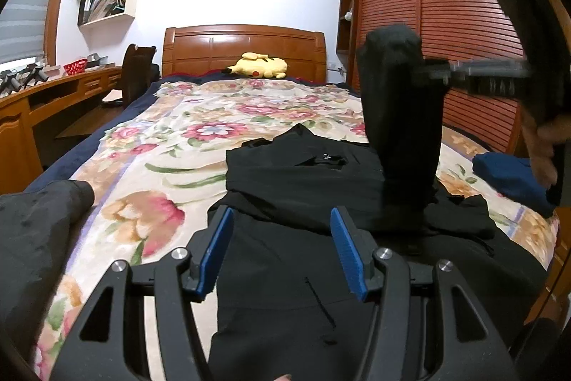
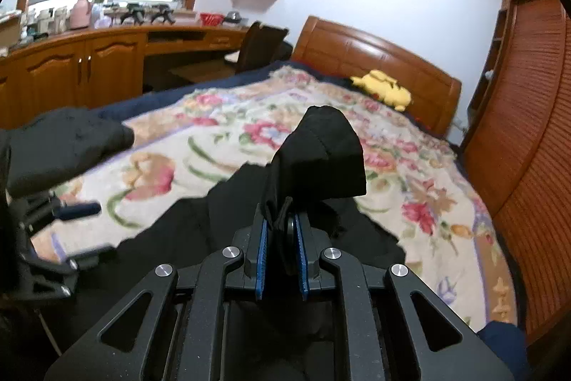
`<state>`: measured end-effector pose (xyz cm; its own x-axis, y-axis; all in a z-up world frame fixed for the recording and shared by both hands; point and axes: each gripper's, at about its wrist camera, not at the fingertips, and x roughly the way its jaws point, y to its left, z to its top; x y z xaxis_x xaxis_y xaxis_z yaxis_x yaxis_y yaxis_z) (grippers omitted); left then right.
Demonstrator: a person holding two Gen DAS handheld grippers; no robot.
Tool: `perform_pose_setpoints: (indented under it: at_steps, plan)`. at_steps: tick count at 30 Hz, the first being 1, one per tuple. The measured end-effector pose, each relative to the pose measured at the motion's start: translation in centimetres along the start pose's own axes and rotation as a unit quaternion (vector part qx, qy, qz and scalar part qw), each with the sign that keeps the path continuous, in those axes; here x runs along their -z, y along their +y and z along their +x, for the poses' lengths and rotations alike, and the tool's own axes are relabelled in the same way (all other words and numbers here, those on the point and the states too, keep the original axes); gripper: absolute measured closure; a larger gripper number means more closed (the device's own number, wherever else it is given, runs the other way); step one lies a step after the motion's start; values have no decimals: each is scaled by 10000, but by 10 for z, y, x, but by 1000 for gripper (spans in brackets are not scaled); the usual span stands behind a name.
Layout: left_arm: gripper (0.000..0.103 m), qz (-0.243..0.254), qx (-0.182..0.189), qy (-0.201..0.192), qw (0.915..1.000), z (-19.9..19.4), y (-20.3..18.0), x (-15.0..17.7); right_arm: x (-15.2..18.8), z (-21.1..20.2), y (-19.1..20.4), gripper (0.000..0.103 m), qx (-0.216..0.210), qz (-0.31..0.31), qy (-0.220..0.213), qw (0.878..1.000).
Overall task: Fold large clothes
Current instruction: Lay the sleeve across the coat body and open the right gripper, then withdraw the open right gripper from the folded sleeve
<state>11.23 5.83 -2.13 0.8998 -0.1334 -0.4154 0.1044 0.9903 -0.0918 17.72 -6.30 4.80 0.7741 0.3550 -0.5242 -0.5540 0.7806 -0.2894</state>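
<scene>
A large black garment (image 1: 307,188) lies partly folded on the floral bedspread (image 1: 171,138). My left gripper (image 1: 282,234) is open and empty just above the garment's near part. My right gripper (image 2: 280,231) is shut on the garment's black sleeve (image 2: 321,156) and holds it lifted above the bed. In the left wrist view the lifted sleeve (image 1: 399,116) hangs upright at the right, with the right gripper (image 1: 442,72) clamped on its upper part. The left gripper (image 2: 71,213) shows blurred at the left edge of the right wrist view.
A dark grey garment (image 1: 39,231) lies at the bed's left edge. A folded blue cloth (image 1: 514,177) lies at the right edge. A yellow plush toy (image 1: 258,65) rests by the wooden headboard (image 1: 242,49). A desk and chair (image 1: 137,74) stand left, a slatted wardrobe (image 1: 446,24) right.
</scene>
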Motion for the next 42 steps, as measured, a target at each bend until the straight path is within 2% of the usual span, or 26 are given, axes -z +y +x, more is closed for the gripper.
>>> perform_pose_setpoints:
  at_steps: [11, 17, 24, 27, 32, 35, 38, 42]
  plan:
    - [47, 26, -39, 52, 10000, 3, -1, 2, 29, 24, 14, 91, -292, 150, 486, 9983]
    - [47, 15, -62, 82, 9999, 5, -1, 3, 58, 29, 24, 91, -613, 399, 647, 9952]
    - [47, -19, -91, 103, 9999, 7, -1, 4, 93, 36, 37, 85, -840, 564, 979, 9900]
    - [47, -12, -93, 106, 9999, 7, -1, 4, 104, 34, 43, 77, -861, 581, 1109, 9884]
    - [47, -4, -99, 109, 9999, 8, 0, 4, 119, 23, 50, 54, -1036, 629, 1268, 9845]
    - [47, -3, -99, 112, 9999, 8, -1, 4, 124, 11, 54, 51, -1107, 567, 1264, 9842]
    - [47, 0, -97, 109, 9999, 8, -1, 4, 123, -8, 55, 48, -1143, 499, 1081, 9863]
    - [47, 14, -93, 112, 9999, 8, -1, 4, 117, -26, 48, 46, -935, 432, 837, 9912]
